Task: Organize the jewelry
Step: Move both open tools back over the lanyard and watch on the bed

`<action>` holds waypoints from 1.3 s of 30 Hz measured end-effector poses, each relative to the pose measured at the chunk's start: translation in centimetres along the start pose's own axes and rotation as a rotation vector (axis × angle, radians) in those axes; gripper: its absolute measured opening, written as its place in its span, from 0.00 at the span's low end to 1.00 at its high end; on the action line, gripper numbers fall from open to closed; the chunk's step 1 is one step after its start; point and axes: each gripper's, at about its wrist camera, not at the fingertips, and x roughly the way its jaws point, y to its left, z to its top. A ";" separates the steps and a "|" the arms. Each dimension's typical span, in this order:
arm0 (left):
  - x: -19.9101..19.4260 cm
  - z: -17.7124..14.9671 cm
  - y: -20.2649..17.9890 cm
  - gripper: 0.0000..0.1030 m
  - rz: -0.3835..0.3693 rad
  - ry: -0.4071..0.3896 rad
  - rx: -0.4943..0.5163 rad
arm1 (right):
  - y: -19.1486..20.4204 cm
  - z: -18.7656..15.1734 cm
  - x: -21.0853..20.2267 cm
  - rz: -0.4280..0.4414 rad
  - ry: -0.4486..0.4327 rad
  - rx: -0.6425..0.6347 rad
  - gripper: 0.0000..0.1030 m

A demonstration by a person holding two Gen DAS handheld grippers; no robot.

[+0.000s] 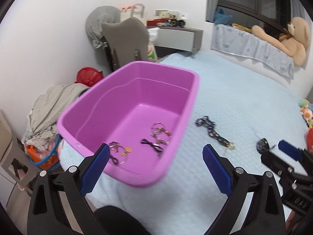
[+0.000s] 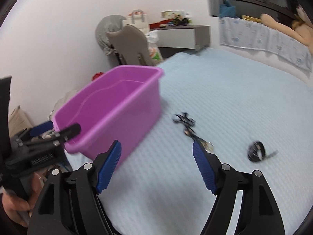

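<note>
Both our left gripper (image 1: 155, 168) and right gripper (image 2: 156, 166) stand apart with nothing between the pads. Several pieces already lie in the purple bin (image 1: 176, 72); the dark chain (image 2: 184, 124) and coiled band (image 2: 256, 152) remain on the blue bedspread (image 2: 225, 90). We judge the chain comes next: pinch it mid-length, lift clear over the bin's rim. Open bedspread surrounds both pieces.
</note>
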 end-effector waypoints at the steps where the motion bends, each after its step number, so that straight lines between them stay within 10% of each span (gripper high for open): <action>1: 0.0 -0.2 -0.4 0.92 -0.009 0.001 0.004 | -0.8 -1.0 -0.6 -0.013 -0.005 0.012 0.70; 19: 3.7 -5.0 -11.6 0.93 -0.176 0.079 0.126 | -14.2 -10.9 -3.0 -0.208 0.059 0.224 0.70; 39: 18.2 -5.6 -16.3 0.93 -0.133 0.252 0.100 | -23.5 -11.4 7.0 -0.228 0.158 0.385 0.70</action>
